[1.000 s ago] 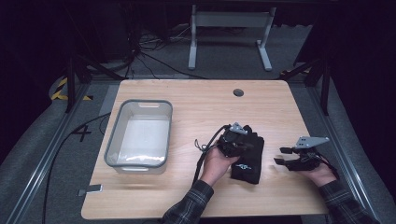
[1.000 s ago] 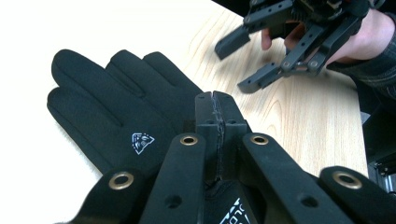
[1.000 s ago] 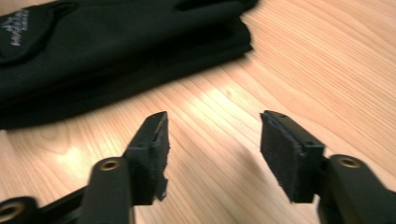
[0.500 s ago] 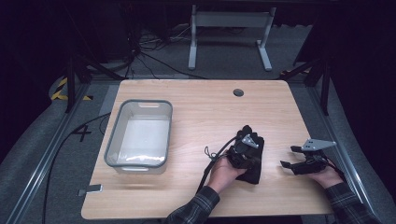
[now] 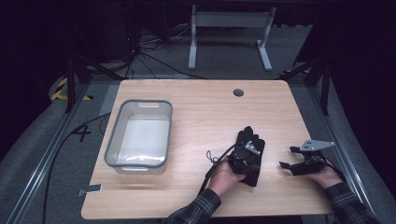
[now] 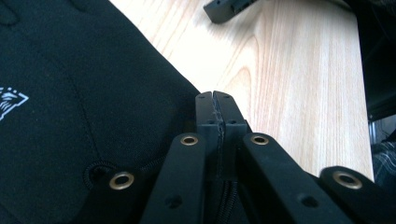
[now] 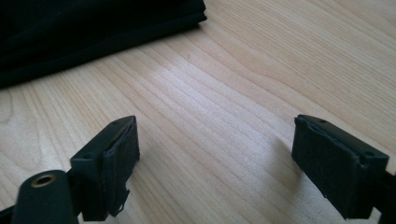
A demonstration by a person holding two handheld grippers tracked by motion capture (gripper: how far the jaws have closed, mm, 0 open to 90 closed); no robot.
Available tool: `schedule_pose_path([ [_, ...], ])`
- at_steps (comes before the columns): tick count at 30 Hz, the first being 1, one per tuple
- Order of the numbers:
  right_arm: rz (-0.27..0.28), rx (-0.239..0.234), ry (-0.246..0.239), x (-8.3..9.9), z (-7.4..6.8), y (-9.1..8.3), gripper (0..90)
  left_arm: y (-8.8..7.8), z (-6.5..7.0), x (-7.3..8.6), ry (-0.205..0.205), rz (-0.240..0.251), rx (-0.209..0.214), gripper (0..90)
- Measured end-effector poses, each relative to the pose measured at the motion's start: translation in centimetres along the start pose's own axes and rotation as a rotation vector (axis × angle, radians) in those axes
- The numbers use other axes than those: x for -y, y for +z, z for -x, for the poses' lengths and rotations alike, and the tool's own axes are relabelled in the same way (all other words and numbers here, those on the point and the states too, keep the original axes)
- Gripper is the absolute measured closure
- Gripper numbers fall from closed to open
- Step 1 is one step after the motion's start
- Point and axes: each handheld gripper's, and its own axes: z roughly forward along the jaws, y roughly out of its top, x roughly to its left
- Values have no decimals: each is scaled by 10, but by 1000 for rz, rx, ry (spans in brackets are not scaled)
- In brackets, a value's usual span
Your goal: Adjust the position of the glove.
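— As seen left to right: one clear plastic bin (image 5: 139, 135), rectangular, rounded corners; one black fabric glove (image 5: 252, 140), flat on wood-grain table (image 5: 196, 107).

— Left gripper (image 5: 243, 157) atop glove, jaws together, empty. Right gripper (image 5: 290, 158) gaping, just widened, empty.

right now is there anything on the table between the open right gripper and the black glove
Nothing visible. The right gripper, jaws just opened and empty, faces the black glove across bare wooden table. The left gripper, shut, rests on the glove itself.
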Motion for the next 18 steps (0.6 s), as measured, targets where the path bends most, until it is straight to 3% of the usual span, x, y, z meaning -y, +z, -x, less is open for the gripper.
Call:
schedule_pose_path([
  [18,5,-8,0,0,0,1,154,-33,0,26,-20,-56,-49,898],
])
